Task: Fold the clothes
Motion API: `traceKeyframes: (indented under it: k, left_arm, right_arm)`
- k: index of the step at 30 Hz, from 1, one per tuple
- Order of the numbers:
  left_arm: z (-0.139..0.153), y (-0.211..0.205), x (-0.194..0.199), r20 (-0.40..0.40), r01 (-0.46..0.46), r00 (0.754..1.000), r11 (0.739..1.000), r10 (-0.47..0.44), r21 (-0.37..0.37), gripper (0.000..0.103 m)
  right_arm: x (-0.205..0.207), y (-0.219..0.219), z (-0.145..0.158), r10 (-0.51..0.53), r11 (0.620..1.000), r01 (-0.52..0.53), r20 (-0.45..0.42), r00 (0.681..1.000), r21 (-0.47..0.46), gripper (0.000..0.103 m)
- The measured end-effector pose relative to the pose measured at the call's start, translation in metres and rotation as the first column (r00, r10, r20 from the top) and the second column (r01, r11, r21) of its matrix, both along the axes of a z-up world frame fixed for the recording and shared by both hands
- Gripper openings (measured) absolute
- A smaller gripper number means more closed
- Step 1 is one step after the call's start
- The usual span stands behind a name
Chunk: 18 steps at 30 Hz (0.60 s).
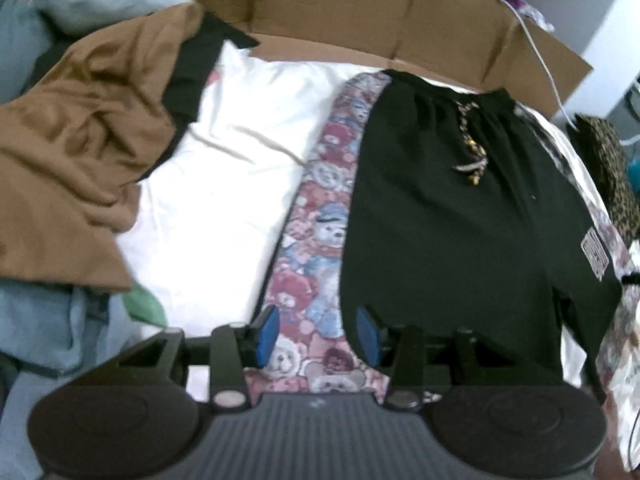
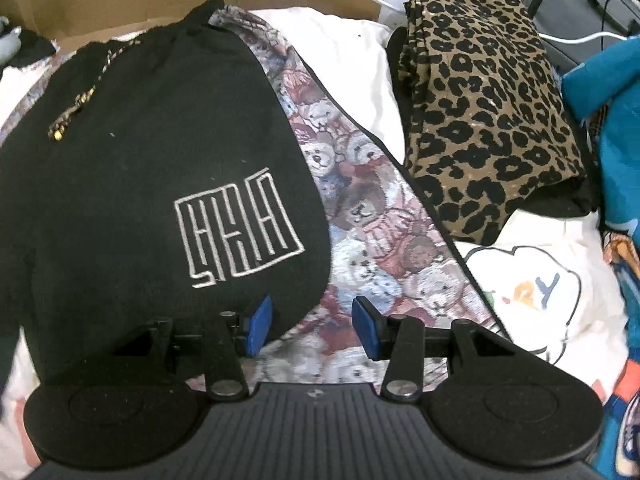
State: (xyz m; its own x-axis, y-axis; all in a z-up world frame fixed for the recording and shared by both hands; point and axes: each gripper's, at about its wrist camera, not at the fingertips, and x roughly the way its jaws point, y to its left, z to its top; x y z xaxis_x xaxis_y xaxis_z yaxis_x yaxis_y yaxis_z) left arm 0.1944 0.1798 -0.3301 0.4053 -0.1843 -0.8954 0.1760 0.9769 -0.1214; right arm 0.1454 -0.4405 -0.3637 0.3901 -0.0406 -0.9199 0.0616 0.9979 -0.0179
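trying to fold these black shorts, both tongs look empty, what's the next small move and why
Probably lower both tongs, left and right, onto the hem of the black shorts. The shorts lie flat on the teddy-bear fabric, and neither pair holds anything.

Even, diffuse indoor light, no hard shadows. White sheet (image 1: 224, 184) blows out to near-pure glare in the left wrist view, detail lost. Left view is soft overall, with motion smear on the brown garment (image 1: 88, 128) and cardboard wall (image 1: 328, 12). Right view is sharper: embroidered logo (image 2: 236, 224) and leopard-print fabric (image 2: 492, 120) read crisp. Both show strong fisheye bending and dark vignetted corners.
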Motion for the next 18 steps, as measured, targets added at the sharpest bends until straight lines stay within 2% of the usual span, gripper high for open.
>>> traceKeyframes:
  k: [5, 10, 15, 18]
  left_arm:
    - [-0.012, 0.019, 0.000, -0.022, -0.048, 0.999, 0.998, 0.048, 0.027, 0.036]
    - [-0.026, 0.031, -0.007, -0.063, -0.055, 0.996, 0.997, 0.058, 0.050, 0.036]
    - [-0.050, 0.039, -0.010, -0.144, -0.053, 0.987, 0.990, 0.072, 0.131, 0.036]
    - [-0.063, 0.047, -0.011, -0.186, -0.072, 0.978, 0.989, 0.095, 0.128, 0.035]
  right_arm:
    - [0.000, 0.007, -0.013, -0.047, 0.998, 0.048, -0.026, 0.999, 0.033, 0.052]
    - [-0.008, 0.010, -0.026, -0.049, 0.998, 0.050, -0.043, 0.998, 0.023, 0.052]
    - [-0.009, 0.014, -0.025, -0.037, 0.999, 0.037, -0.054, 0.998, -0.002, 0.052]
    - [-0.008, 0.016, -0.021, -0.052, 0.999, 0.052, -0.054, 0.997, -0.014, 0.052]
